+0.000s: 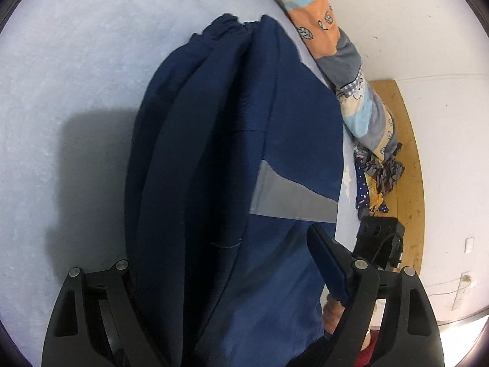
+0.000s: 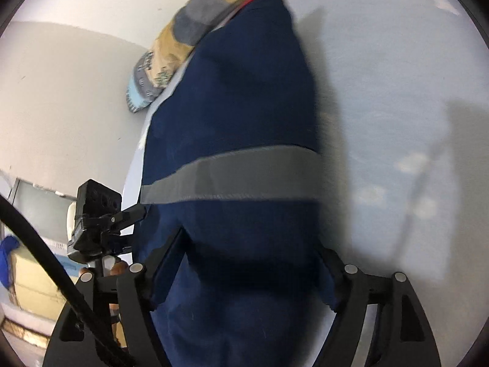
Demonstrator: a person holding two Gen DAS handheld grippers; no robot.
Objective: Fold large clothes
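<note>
Navy garment (image 1: 232, 140), grey band, lies folded on pale sheet (image 1: 76, 91); left gripper (image 1: 226, 263) and right gripper (image 2: 247, 253) wide apart, straddling cloth, pads not pressing it.

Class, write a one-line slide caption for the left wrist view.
Left gripper open astride a folded navy garment on a pale sheet.

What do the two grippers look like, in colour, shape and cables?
Both are matte black. The left gripper and right gripper have triangular cut-out linkages with round silver pivot pins and flat dark finger pads. A black cable crosses the right wrist view.
</note>
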